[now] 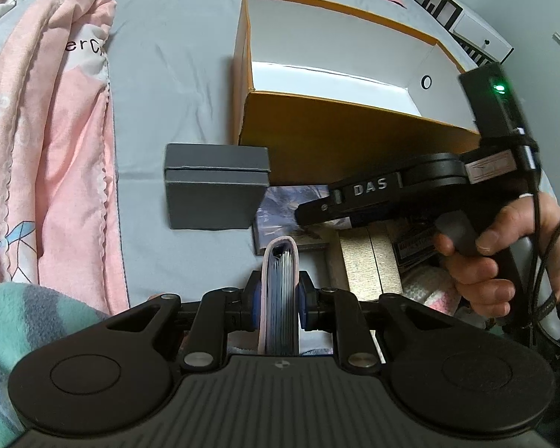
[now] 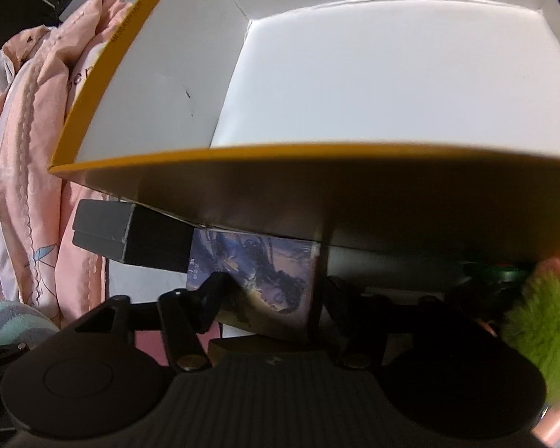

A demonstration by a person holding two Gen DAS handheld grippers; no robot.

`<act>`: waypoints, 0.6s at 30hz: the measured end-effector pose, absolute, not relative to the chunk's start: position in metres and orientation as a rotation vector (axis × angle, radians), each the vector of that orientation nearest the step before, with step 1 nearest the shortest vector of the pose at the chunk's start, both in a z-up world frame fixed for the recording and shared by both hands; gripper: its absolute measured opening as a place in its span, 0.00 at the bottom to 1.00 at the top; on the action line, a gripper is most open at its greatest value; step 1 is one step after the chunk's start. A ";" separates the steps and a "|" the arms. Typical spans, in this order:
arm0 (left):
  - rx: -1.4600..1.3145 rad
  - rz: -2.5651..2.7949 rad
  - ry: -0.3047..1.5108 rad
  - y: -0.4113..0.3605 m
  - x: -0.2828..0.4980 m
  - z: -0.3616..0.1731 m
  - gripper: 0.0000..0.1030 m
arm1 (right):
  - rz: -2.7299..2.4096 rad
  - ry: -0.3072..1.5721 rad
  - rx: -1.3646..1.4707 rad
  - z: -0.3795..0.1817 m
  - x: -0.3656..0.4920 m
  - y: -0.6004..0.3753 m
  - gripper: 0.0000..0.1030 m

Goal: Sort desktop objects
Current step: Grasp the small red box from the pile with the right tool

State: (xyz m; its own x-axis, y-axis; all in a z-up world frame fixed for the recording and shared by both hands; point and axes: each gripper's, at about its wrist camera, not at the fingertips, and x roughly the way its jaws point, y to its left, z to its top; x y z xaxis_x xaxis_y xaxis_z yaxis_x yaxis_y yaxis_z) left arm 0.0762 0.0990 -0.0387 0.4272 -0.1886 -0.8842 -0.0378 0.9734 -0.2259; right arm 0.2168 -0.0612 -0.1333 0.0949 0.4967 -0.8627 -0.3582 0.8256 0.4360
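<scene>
My left gripper (image 1: 280, 298) is shut on a pink-covered notebook (image 1: 280, 283), held edge-on above the grey bed sheet. An open orange box with a white inside (image 1: 336, 71) stands ahead; it fills the right wrist view (image 2: 354, 74). My right gripper (image 2: 272, 291) is low in front of the box with its jaws spread around a blue picture-covered case (image 2: 257, 272), which lies flat against the box's near wall. The same case shows in the left wrist view (image 1: 287, 205) under the right gripper's body (image 1: 392, 186). A dark grey small box (image 1: 214, 186) sits left of the case, also in the right view (image 2: 123, 235).
A pink quilt (image 1: 48, 130) lies along the left. Tan blocks (image 1: 369, 261) and printed packets lie beside the case. A fluffy green thing (image 2: 541, 317) is at the right edge. A white cabinet (image 1: 478, 30) stands beyond the bed.
</scene>
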 end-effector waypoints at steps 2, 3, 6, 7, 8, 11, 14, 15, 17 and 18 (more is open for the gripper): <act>-0.225 -0.095 1.125 0.099 0.074 -0.038 0.20 | 0.640 1.326 0.182 -0.129 0.216 -0.069 0.40; -0.224 -0.094 1.123 0.099 0.074 -0.038 0.20 | 0.643 1.325 0.215 -0.127 0.216 -0.073 0.35; -0.222 -0.089 1.123 0.099 0.073 -0.038 0.20 | 0.662 1.296 0.254 -0.109 0.208 -0.080 0.28; -0.221 -0.087 1.123 0.098 0.073 -0.038 0.20 | 0.675 1.283 0.256 -0.103 0.206 -0.080 0.26; -0.220 -0.086 1.123 0.098 0.074 -0.037 0.20 | 0.688 1.270 0.251 -0.098 0.203 -0.080 0.25; -0.220 -0.085 1.124 0.098 0.074 -0.038 0.20 | 0.738 1.235 0.248 -0.084 0.194 -0.076 0.23; -0.220 -0.085 1.124 0.098 0.075 -0.038 0.20 | 0.789 1.209 0.235 -0.075 0.188 -0.064 0.23; -0.222 -0.084 1.123 0.098 0.074 -0.038 0.20 | 0.799 1.198 0.216 -0.074 0.186 -0.059 0.23; -0.227 -0.082 1.123 0.099 0.073 -0.038 0.20 | 0.797 1.168 0.176 -0.075 0.182 -0.041 0.23; -0.229 -0.081 1.123 0.100 0.073 -0.038 0.20 | 0.794 1.157 0.167 -0.073 0.182 -0.037 0.23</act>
State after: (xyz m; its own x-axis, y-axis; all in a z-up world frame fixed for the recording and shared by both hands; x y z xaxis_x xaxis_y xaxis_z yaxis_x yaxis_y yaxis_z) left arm 0.0729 0.0998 -0.0384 0.4325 -0.1796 -0.8836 -0.0508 0.9736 -0.2227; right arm 0.1816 -0.0365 -0.0731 0.1689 0.6365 -0.7525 -0.4731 0.7222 0.5047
